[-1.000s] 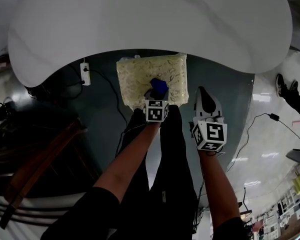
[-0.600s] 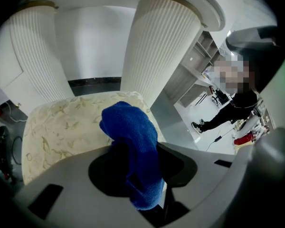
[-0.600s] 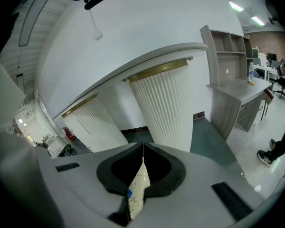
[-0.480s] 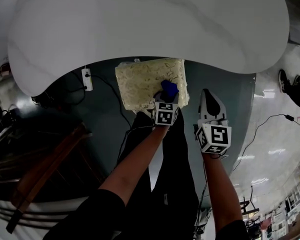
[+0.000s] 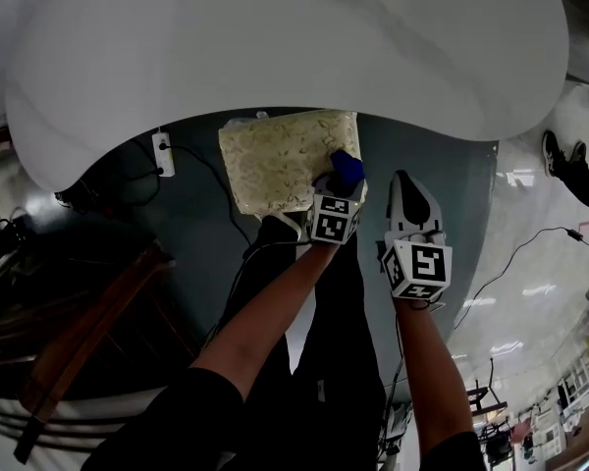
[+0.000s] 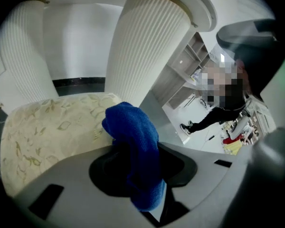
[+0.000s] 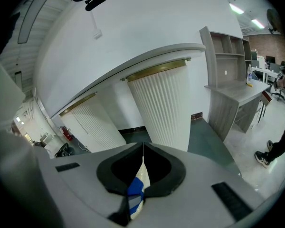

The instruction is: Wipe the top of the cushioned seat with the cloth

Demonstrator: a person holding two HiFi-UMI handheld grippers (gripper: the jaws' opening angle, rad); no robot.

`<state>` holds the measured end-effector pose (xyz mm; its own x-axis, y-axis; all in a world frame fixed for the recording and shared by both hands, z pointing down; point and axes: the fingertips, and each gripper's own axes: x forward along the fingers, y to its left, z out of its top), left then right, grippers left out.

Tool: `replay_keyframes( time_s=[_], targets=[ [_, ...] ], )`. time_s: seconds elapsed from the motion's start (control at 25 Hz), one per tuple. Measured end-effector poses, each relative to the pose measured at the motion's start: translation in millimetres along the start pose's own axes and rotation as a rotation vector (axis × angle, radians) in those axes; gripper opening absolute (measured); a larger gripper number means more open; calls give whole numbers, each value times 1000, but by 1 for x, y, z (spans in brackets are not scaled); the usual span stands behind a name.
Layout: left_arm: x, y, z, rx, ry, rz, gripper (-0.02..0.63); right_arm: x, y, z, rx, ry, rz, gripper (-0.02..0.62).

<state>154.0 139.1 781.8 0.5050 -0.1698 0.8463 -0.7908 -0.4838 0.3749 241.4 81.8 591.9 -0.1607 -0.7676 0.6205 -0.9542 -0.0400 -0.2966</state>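
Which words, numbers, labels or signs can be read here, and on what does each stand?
None can be read.
The cube on the left gripper and the one on the right gripper bear only black-and-white square patterns, not letters.
The far shelves show no legible print.

The cushioned seat [image 5: 280, 160] is square and pale cream with a leafy pattern, its top lying flat. The blue terry cloth [image 5: 348, 166] is bunched into a wad at the seat's edge, at about 4 o'clock.
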Motion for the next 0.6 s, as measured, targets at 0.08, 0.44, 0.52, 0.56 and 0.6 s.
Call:
replay_keyframes(
  time_s=[0.08, 0.44, 0.52, 0.56, 0.6],
  targets=[
    [2, -7, 1, 50, 8, -41, 150, 1, 3, -2, -7, 2, -1, 38],
    [-66, -1, 51, -10, -173, -91, 149, -13, 39, 2, -44, 1, -9, 38],
    [-95, 1, 67, -15, -227, -99, 149, -22, 59, 13, -36, -20, -7, 38],
    [-112, 3, 74, -13, -254, -99, 149, -27, 72, 18, -33, -28, -1, 38],
    [-131, 5, 79, -13, -276, -98, 149, -33, 85, 23, -30, -32, 8, 38]
  ],
)
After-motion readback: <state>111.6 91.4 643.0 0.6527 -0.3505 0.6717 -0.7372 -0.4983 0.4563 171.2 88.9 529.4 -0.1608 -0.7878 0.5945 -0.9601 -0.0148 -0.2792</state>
